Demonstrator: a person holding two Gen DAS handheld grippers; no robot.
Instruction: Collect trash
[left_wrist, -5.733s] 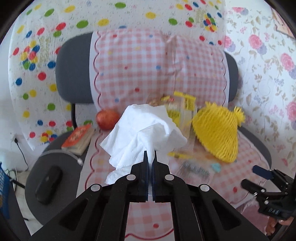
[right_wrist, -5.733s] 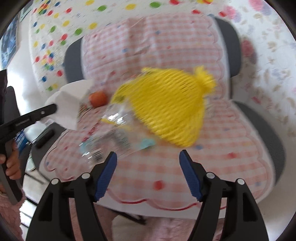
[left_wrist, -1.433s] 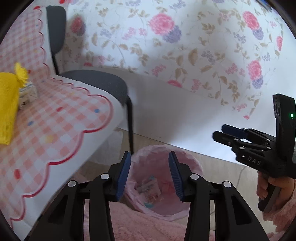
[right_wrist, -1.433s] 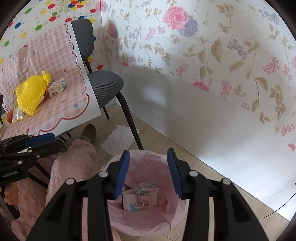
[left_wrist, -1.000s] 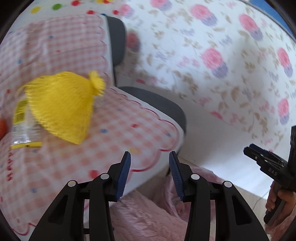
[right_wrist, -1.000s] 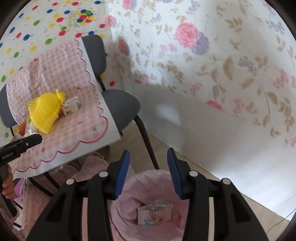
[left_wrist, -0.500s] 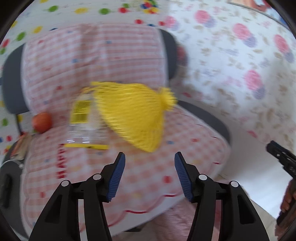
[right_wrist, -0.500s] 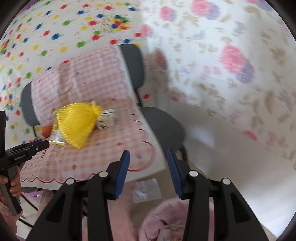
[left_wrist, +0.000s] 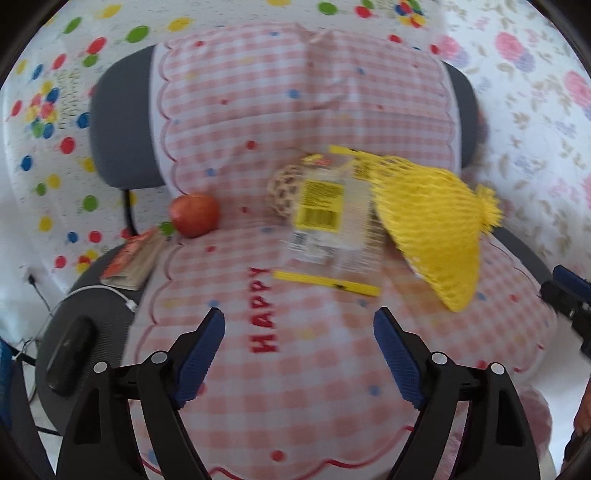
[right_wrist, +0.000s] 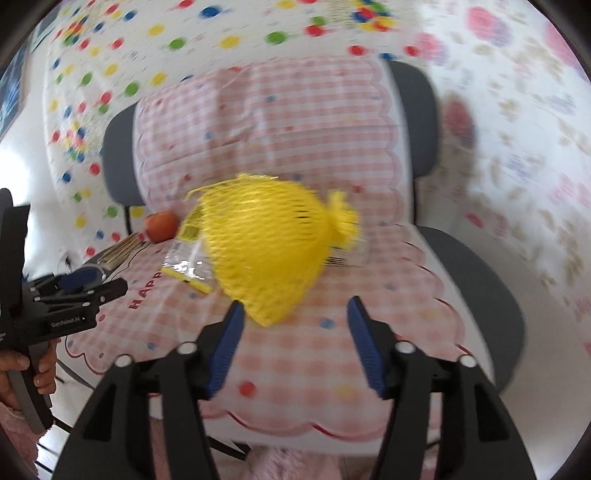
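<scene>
You can read "HAPPY" in red letters on the pink checked cloth (left_wrist: 314, 369) over the chair, below the yellow-labelled clear wrapper (left_wrist: 325, 218). The left gripper (right_wrist: 74, 291) body seems to read "GenRobot.AI".

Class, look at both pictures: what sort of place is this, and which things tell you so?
Probably a room in a home, dressed up for a party: floral wallpaper, a dotted sheet on the wall, and a grey chair under a pink checked cloth printed HAPPY.
</scene>
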